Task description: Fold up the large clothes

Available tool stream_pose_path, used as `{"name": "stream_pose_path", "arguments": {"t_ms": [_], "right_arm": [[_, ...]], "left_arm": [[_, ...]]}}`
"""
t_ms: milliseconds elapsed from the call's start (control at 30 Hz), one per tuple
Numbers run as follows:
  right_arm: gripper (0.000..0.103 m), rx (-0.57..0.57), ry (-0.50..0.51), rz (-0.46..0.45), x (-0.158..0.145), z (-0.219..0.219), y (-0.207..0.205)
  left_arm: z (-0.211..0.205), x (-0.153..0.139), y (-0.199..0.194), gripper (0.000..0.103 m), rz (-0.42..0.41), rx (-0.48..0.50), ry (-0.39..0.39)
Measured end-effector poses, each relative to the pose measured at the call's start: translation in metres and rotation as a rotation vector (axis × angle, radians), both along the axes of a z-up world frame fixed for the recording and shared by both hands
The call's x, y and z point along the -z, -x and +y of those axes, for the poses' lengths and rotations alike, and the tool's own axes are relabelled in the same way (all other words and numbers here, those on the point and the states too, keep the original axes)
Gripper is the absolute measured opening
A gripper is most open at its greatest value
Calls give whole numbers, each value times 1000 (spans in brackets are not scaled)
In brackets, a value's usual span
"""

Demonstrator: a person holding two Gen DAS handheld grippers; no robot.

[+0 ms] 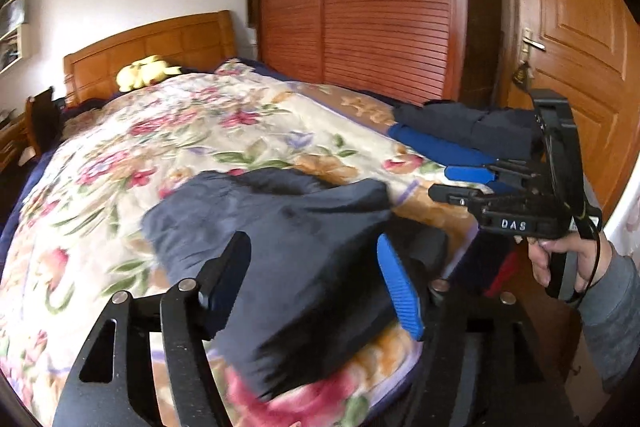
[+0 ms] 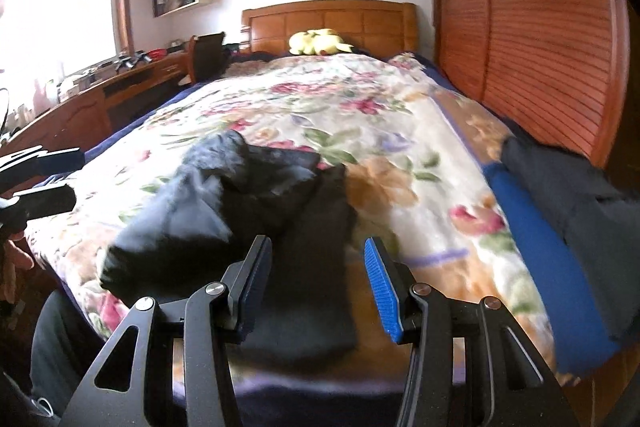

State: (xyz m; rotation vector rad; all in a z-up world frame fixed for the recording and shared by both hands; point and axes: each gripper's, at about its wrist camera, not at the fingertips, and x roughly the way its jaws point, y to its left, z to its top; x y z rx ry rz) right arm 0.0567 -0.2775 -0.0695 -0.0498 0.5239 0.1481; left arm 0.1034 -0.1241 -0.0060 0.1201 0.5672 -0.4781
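Two garments logged against the floral blanket [image 2: 360, 115]: dark garment [image 2: 240, 211], half-bundled at its near edge, folding unfinished; folded stack [image 2: 568, 227] at its wardrobe-side edge, done. Our left gripper [image 1: 312, 279] and right gripper [image 2: 316, 283] gape wide, holding nothing.

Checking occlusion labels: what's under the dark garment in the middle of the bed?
The dark garment lies on the floral blanket, which shows all around it. The blanket patch beneath it is covered, so anything there is hidden. Both tongs, left and right, are open above it.
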Motion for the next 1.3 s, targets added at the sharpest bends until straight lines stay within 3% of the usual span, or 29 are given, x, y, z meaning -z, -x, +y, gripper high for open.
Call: {"name": "stream_pose_path", "arguments": {"t_ms": [300, 633, 833, 1133, 1300], "right_arm": [[50, -124, 44, 5, -9, 58, -46], [52, -174, 100, 67, -8, 94, -91], [60, -182, 136, 89, -3, 113, -100], [62, -174, 192, 165, 24, 119, -119], [62, -196, 112, 239, 32, 107, -130]], "left_arm": [[76, 19, 2, 68, 16, -131, 11], [134, 49, 0, 68, 55, -237, 44], [153, 61, 1, 68, 67, -270, 52], [170, 83, 0, 68, 89, -302, 61], [167, 94, -6, 68, 113, -290, 60]]}}
